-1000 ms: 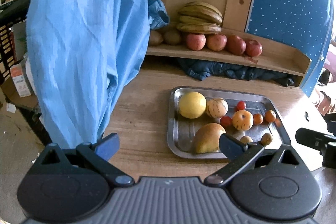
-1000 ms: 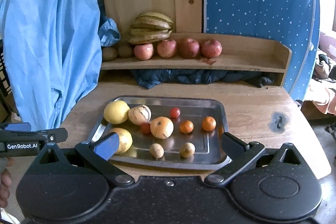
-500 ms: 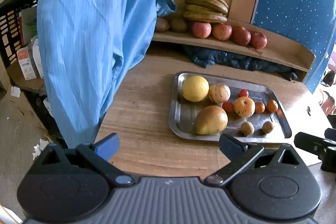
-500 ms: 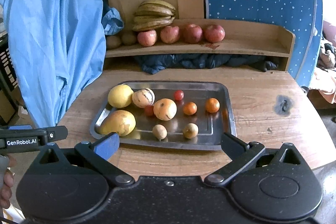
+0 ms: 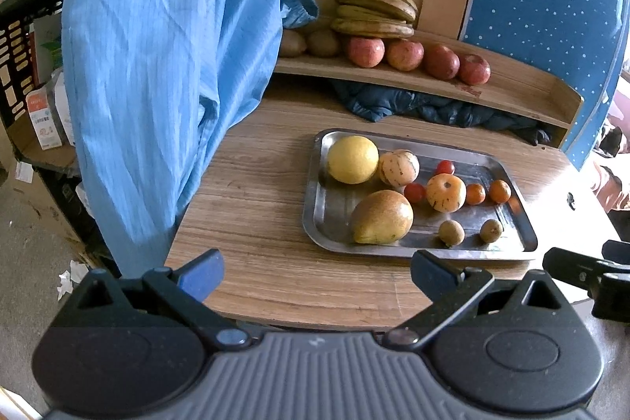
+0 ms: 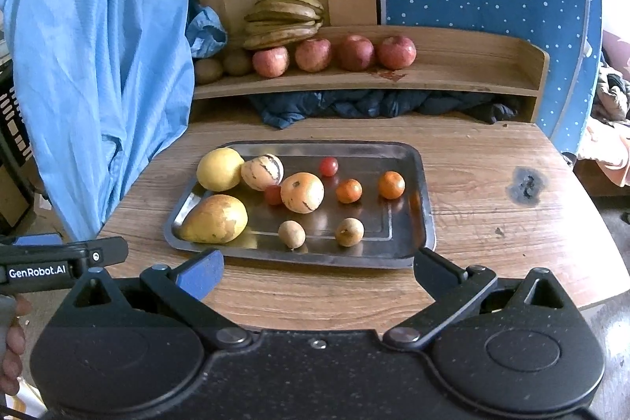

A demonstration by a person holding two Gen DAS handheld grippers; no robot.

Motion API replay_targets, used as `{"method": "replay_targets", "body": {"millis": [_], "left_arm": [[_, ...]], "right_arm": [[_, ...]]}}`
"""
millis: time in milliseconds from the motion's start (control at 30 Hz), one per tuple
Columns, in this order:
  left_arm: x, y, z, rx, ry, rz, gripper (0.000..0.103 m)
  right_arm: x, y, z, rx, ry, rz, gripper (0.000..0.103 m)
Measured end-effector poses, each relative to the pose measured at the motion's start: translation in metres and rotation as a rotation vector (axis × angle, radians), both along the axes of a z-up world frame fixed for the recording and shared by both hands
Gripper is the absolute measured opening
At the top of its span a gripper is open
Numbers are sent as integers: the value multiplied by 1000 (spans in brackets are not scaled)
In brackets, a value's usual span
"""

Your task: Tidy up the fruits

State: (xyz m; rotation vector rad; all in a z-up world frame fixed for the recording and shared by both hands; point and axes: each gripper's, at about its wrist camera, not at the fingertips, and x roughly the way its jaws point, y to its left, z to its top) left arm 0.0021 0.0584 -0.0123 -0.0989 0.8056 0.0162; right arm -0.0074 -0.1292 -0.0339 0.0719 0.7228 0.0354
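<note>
Both grippers are drawing back from the steel tray [image 6: 427, 223], jaws spread wide and empty. It is holding a pear [image 6: 214, 219] at seven o'clock, a yellow fruit [image 6: 219, 169] at ten, tomatoes and tangerines toward three, lying ahead at twelve o'clock of the right gripper [image 6: 318, 264] and at one o'clock of the left gripper [image 5: 317, 272].

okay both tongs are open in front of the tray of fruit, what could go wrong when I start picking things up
1. The cherry tomato touches the striped orange fruit, so wide tongs may squash it or knock its neighbour.
2. The round fruits on the slick metal tray could roll when nudged.
3. The tray's front rim lies near the table edge; pushing it toward you might slide it off.
</note>
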Motion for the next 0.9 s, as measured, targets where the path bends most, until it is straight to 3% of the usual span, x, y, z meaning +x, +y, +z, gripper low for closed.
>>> {"method": "replay_targets", "body": {"millis": [900], "left_arm": [[-5, 3, -1, -6, -4, -2, 103]], "right_arm": [[-5, 0, 3, -5, -12, -4, 102]]}}
